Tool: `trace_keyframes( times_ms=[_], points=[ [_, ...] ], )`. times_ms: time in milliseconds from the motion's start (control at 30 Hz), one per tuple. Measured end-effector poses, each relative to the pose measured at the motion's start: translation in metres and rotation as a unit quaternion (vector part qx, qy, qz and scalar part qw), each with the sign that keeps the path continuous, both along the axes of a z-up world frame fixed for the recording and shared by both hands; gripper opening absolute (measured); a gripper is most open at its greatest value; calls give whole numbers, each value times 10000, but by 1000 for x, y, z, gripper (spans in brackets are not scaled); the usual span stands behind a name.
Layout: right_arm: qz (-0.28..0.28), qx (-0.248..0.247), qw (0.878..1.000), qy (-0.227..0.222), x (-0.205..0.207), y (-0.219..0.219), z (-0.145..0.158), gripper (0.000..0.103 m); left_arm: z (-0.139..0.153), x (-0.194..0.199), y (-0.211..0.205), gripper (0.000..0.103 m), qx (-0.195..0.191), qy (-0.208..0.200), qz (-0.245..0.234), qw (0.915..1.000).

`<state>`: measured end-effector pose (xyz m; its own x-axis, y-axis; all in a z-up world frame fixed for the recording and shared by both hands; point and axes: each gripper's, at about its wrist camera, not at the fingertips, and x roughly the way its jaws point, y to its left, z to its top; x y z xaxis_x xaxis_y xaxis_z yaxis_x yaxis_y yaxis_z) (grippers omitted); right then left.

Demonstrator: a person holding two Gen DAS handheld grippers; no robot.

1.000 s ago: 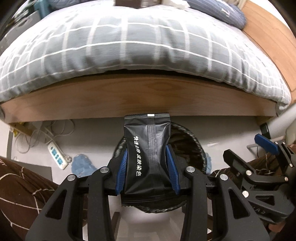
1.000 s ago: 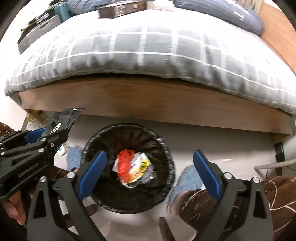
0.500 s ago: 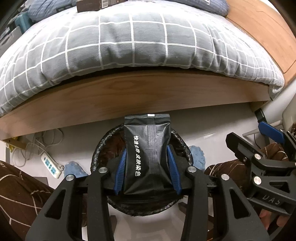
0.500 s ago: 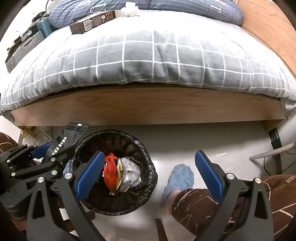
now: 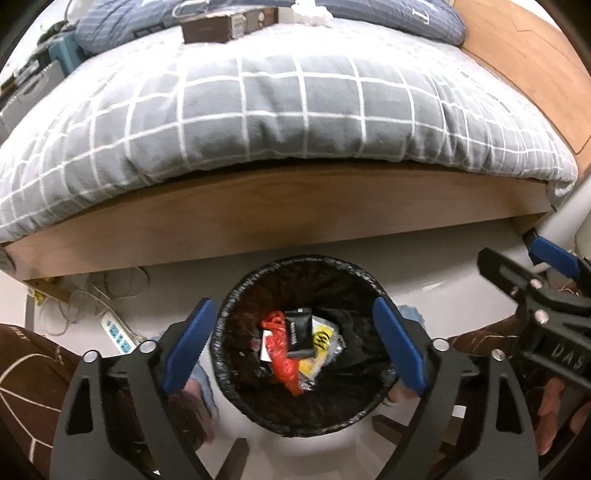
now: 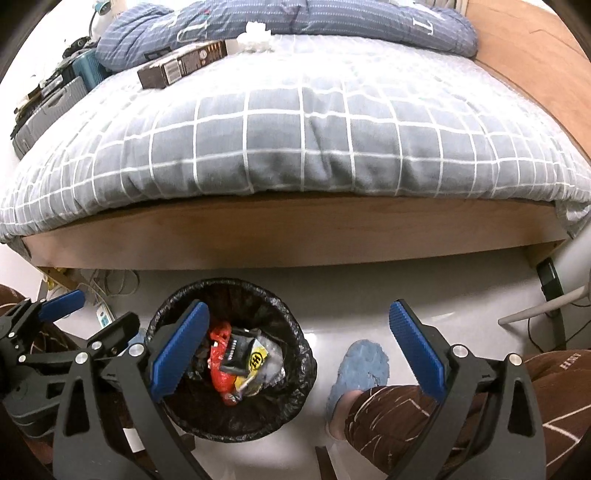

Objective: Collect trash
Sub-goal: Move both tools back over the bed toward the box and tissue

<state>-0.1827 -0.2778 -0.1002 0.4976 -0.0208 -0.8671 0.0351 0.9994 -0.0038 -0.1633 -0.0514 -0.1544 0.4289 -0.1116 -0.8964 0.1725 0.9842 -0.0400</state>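
A round bin with a black liner (image 5: 303,263) (image 6: 229,283) stands on the pale floor in front of the bed. Inside it a black packet (image 5: 298,332) (image 6: 234,353) lies on top of a red bag (image 5: 281,352) and a yellow wrapper (image 5: 322,339). My left gripper (image 5: 291,306) (image 6: 95,311) hangs above the bin; its jaws are opening wide and nothing is between them. My right gripper (image 6: 299,308) (image 5: 517,255) is open and empty, with its left finger over the bin and its right finger over the floor.
A bed with a grey checked duvet (image 5: 280,107) and wooden frame (image 6: 295,236) fills the background. On it lie a brown box (image 6: 183,64) and a white tissue wad (image 6: 255,35). A power strip (image 5: 117,334), blue slippers (image 6: 360,369) and legs in brown trousers (image 6: 461,417) flank the bin.
The left gripper opened and let go of the black packet, which dropped into the bin. Both views rose and tilted a little toward the bed.
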Motion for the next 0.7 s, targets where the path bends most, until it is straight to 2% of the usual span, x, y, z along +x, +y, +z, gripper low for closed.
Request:
trace_keyframes(
  times_ms=[67,167,467,567,700],
  points=[
    [25,-8,9999,-110,0,1,7,94,5,-1,4,94,58,-80,83,9999],
    [94,-120,9994,-314,-1,6,18,94,14,-1,15,97,39,-204,204,9996],
    [263,-308,9936,-1057,-3,19,60,94,55,-2,29,97,-78,-782,390,9961],
    [289,-256,9922,-1182,1,21,69,94,69,4,32,97,-33,-1026,410,9939],
    [285,-144,9914,-1269,10,21,79,94,82,17,38,97,-117,-1157,481,9920]
  ],
)
